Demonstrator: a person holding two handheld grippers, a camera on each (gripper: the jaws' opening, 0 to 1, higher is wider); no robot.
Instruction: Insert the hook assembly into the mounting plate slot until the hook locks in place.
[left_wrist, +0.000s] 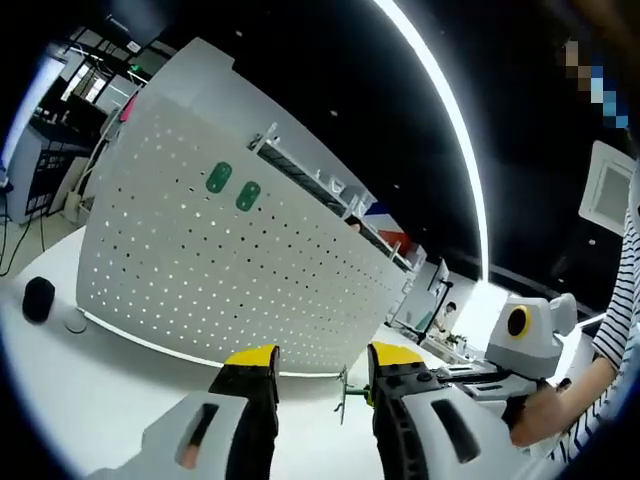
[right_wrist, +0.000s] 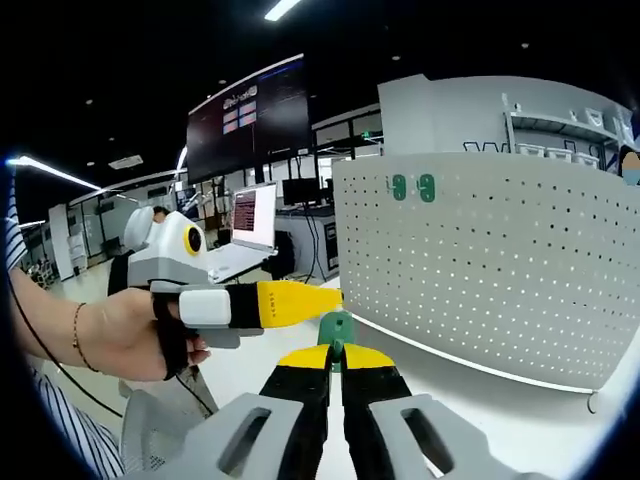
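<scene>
Green hook (right_wrist: 335, 328) (upright) in right gripper (right_wrist: 336, 358), white pegboard (right_wrist: 490, 270)

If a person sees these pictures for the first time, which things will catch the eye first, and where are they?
The big white pegboard stands upright on the white table, with two green hooks high on its face. In the right gripper view the right gripper is shut on a green hook piece in front of the board. Beside it a hand holds the left gripper, its yellow-tipped jaws apart.
</scene>
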